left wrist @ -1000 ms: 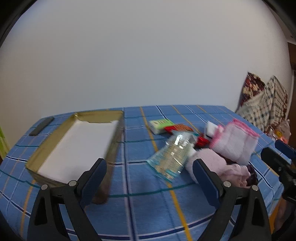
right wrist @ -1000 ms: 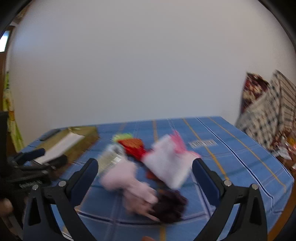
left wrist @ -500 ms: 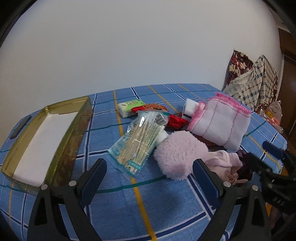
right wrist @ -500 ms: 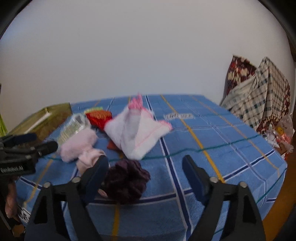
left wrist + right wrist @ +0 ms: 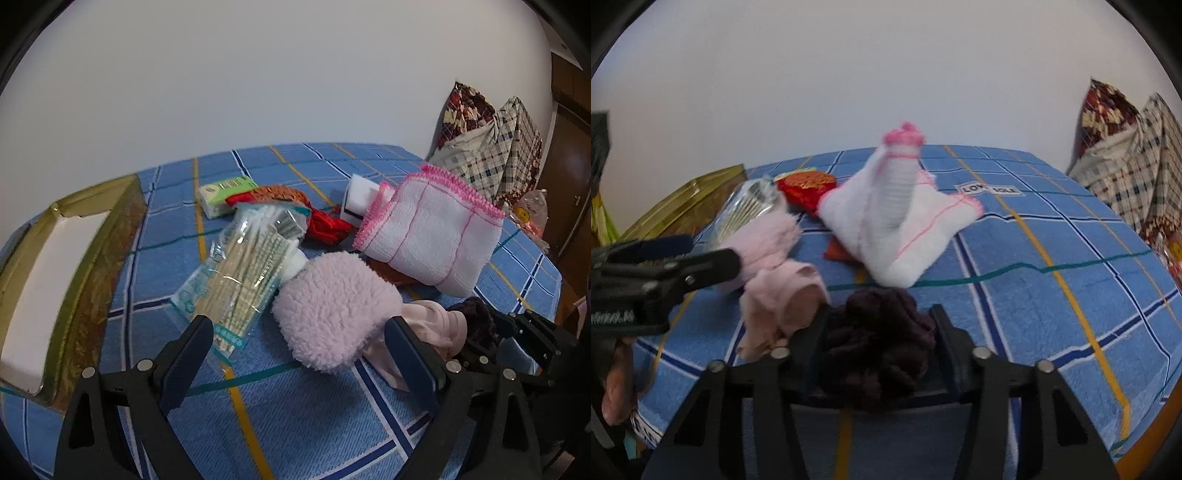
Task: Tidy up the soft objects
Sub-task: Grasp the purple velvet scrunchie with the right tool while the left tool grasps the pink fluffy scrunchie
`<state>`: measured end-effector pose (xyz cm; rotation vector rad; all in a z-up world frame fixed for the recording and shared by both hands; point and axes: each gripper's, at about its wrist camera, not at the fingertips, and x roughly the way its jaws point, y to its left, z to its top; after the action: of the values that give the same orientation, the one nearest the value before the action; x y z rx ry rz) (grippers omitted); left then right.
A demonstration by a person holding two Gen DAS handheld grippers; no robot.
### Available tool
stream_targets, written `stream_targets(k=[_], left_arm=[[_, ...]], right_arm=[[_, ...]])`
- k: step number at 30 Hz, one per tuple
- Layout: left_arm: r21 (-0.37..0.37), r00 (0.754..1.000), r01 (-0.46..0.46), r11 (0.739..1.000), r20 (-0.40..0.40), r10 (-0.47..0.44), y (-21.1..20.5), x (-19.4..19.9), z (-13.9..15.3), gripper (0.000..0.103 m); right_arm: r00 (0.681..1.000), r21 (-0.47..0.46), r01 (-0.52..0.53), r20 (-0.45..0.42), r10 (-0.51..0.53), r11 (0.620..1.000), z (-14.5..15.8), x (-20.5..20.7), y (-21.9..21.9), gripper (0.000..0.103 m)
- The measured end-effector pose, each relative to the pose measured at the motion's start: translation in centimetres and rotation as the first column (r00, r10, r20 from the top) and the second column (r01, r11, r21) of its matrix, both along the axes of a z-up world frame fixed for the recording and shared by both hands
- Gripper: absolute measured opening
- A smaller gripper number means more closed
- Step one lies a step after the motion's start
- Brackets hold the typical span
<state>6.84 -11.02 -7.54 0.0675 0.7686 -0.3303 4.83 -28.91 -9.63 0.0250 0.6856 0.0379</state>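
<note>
A pile of soft things lies on the blue checked tablecloth (image 5: pixel 295 424). A fluffy pink mitt (image 5: pixel 334 308) sits between the fingers of my open left gripper (image 5: pixel 299 332). A white cloth with pink trim (image 5: pixel 428 232) lies behind it, also in the right wrist view (image 5: pixel 897 218). A pale pink sock (image 5: pixel 783 299) lies beside a dark purple scrunchie (image 5: pixel 882 339). My right gripper (image 5: pixel 879 332) has its fingers closed in on both sides of the scrunchie. A gold box (image 5: pixel 62 280) with a white bottom stands at the left.
A clear bag of cotton swabs (image 5: pixel 243 269), a green and white packet (image 5: pixel 225 195), a red knitted piece (image 5: pixel 325 225) and a white sponge (image 5: pixel 360 197) lie around the pile. Checked and floral bags (image 5: pixel 491 147) stand past the table's right edge.
My right gripper has moved forward and down and its fingers have narrowed onto the purple scrunchie. My left gripper has moved closer to the pink mitt.
</note>
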Motion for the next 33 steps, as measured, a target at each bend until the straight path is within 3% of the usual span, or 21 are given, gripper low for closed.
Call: stream_targets(k=[5, 7, 9, 13, 19, 22, 23, 24, 28, 33], left_arm=[[-0.034, 1.0, 0.016, 0.999, -0.002, -0.016, 0.5, -0.1, 0.2, 0.095], [-0.029, 1.0, 0.026, 0.999, -0.013, -0.027, 0.4, 0.0, 0.0, 0.085], [-0.031, 0.998, 0.04, 0.999, -0.046, -0.042, 0.3, 0.3, -0.4, 0.062], [-0.044, 0.996, 0.049, 0.998, -0.066, -0.052, 0.4, 0.5, -0.5, 0.061], [-0.076, 0.993, 0.059, 0.995, -0.095, -0.066, 0.3, 1.3, -0.6, 0.062], [-0.06, 0.995, 0.072, 0.996, -0.061, -0.075, 0.1, 0.9, -0.5, 0.057], [-0.052, 0.995, 0.081, 0.995, -0.046, -0.084, -0.1, 0.6, -0.4, 0.034], [-0.042, 0.994, 0.097, 0.994, -0.038, -0.098, -0.4, 0.3, -0.5, 0.026], [0.015, 0.994, 0.107, 0.994, 0.031, -0.108, -0.9, -0.6, -0.2, 0.018], [0.013, 0.99, 0.094, 0.995, 0.108, -0.095, -0.3, -1.1, 0.3, 0.018]], right_arm=[[0.999, 0.041, -0.012, 0.05, 0.01, 0.999, 0.5, -0.7, -0.2, 0.042], [0.995, 0.053, -0.006, 0.1, 0.0, 0.999, 1.3, -1.4, -0.4, 0.042], [0.989, 0.055, 0.002, 0.151, -0.011, 0.998, 2.3, -2.1, -0.4, 0.042], [0.979, 0.067, 0.012, 0.205, -0.025, 0.998, 3.6, -2.8, -0.5, 0.042], [0.979, 0.067, 0.002, 0.205, -0.015, 0.998, 3.5, -2.4, 0.0, 0.042], [0.977, 0.064, -0.002, 0.212, -0.011, 0.998, 3.5, -2.7, 0.2, 0.042], [0.975, 0.062, 0.0, 0.222, -0.014, 0.998, 3.6, -2.8, 0.2, 0.042], [0.973, 0.063, 0.002, 0.229, -0.017, 0.998, 3.7, -2.9, 0.1, 0.042], [0.965, 0.08, 0.005, 0.26, -0.025, 0.997, 4.1, -3.4, -0.1, 0.042], [0.958, 0.086, -0.001, 0.284, -0.023, 0.996, 4.4, -3.5, 0.2, 0.042]])
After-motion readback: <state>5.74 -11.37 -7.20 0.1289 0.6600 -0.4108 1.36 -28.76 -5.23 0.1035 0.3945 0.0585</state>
